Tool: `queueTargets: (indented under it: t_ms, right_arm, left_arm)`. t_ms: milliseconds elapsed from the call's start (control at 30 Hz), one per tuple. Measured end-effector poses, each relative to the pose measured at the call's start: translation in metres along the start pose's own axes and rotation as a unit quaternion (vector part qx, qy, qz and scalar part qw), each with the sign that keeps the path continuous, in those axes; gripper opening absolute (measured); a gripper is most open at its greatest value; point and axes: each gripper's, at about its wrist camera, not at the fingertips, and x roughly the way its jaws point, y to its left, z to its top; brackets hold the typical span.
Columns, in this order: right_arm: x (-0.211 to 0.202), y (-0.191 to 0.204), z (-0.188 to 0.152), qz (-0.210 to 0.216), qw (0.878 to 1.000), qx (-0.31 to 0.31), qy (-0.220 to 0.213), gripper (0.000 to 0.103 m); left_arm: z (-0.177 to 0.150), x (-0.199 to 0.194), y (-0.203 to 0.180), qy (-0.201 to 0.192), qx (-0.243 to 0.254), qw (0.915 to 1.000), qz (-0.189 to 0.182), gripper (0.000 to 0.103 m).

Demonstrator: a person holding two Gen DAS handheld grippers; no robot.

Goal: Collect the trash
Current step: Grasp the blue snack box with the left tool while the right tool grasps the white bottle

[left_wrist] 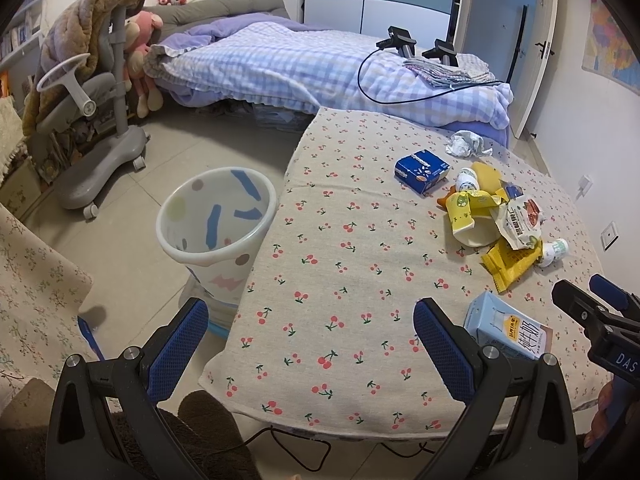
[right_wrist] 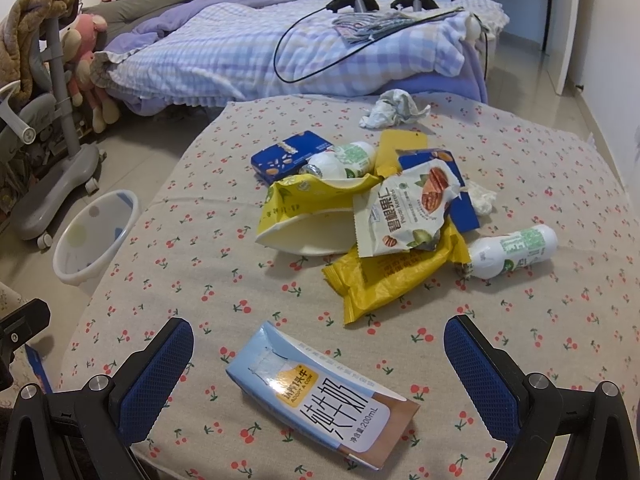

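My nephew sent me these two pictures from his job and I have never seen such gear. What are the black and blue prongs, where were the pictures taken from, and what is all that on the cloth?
There is no robot here. A person holds a two-finger grasping tool in each hand, and each one carries a wide-angle camera that looks out along its fingers. One picture comes from the left tool, the other from the right tool. Both are open and hold nothing.

The surface is a table under a cherry-print cloth. On it lie a milk carton, nearest the right tool, a yellow wrapper, a nut packet, a crushed yellow cup, small white bottles, a blue box and crumpled paper. A white bin stands on the floor at the table's left.
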Motion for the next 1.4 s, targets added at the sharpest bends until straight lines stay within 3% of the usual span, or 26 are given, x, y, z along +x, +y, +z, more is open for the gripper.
queueTargets:
  t_ms: [133, 333, 500, 667, 1000, 1100, 1333, 1400]
  right_arm:
    - [-0.001, -0.014, 0.011, 0.001, 1.000, 0.019, 0.011, 0.103]
    - [0.001, -0.050, 0.036, -0.045, 0.998, 0.038, 0.020, 0.103]
    - [0.020, -0.094, 0.058, -0.060, 0.994, 0.068, 0.063, 0.103]
    - [0.042, -0.141, 0.076, -0.088, 0.986, 0.110, 0.088, 0.103]
    - [0.105, -0.195, 0.079, -0.104, 0.958, 0.211, 0.163, 0.103]
    - [0.125, -0.202, 0.073, -0.107, 0.947, 0.235, 0.190, 0.103]
    - [0.142, -0.210, 0.063, -0.095, 0.937, 0.263, 0.211, 0.103]
    - [0.147, -0.211, 0.060, -0.086, 0.933, 0.271, 0.219, 0.096]
  left_arm:
    - [0.010, 0.003, -0.004, 0.010, -0.002, 0.9999, -0.013, 0.103]
    - [0.035, 0.022, -0.029, 0.045, 0.043, 0.9978, -0.021, 0.103]
    - [0.067, 0.047, -0.049, 0.072, 0.066, 0.9943, -0.042, 0.103]
    - [0.107, 0.083, -0.071, 0.094, 0.091, 0.9907, -0.037, 0.103]
    - [0.156, 0.190, -0.105, 0.134, 0.105, 0.9839, -0.054, 0.103]
    - [0.163, 0.212, -0.116, 0.127, 0.112, 0.9839, -0.058, 0.103]
    - [0.169, 0.256, -0.133, 0.121, 0.116, 0.9816, -0.092, 0.103]
    - [0.169, 0.265, -0.137, 0.118, 0.119, 0.9803, -0.104, 0.102]
